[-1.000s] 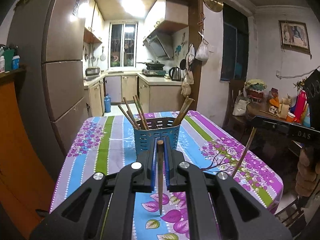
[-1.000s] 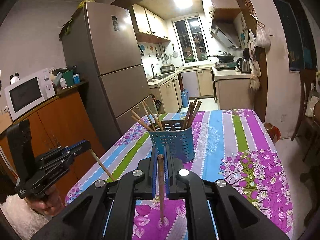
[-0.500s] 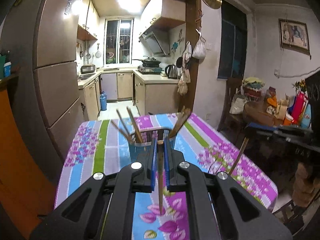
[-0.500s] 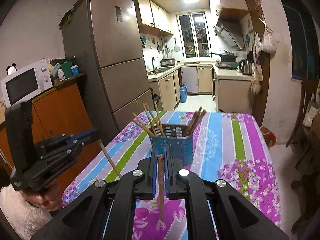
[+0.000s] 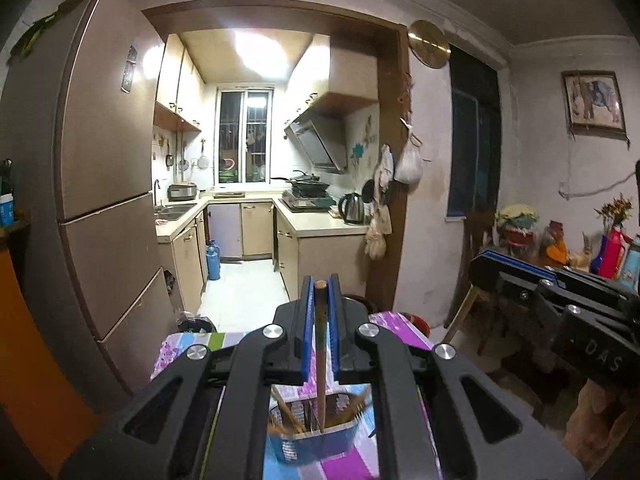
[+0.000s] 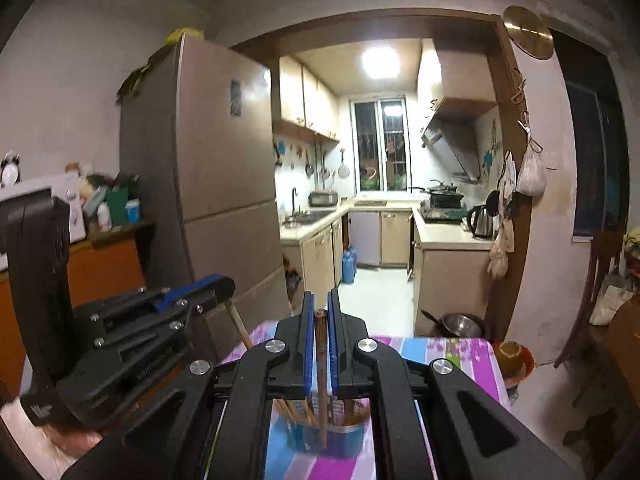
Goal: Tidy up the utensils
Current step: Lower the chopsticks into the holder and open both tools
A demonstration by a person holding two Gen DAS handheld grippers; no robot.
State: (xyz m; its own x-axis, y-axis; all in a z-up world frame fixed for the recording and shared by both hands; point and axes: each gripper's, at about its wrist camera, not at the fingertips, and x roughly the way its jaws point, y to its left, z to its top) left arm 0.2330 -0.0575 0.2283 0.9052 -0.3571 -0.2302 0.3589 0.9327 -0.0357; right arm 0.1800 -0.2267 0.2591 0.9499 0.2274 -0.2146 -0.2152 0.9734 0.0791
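My left gripper is shut on a wooden chopstick that hangs down, its tip inside the blue utensil holder right below. Several chopsticks stand in the holder. My right gripper is shut on another wooden chopstick, its tip down over the same holder. The right gripper also shows at the right in the left wrist view, the left gripper at the left in the right wrist view.
The holder stands on a table with a purple, blue and green flowered cloth. A tall fridge stands left of the table. A kitchen lies behind. A cluttered side table is at the right.
Both grippers have moved forward and over the utensil holder, which went from ahead of the fingers to below them. Both chopsticks now point down into it.
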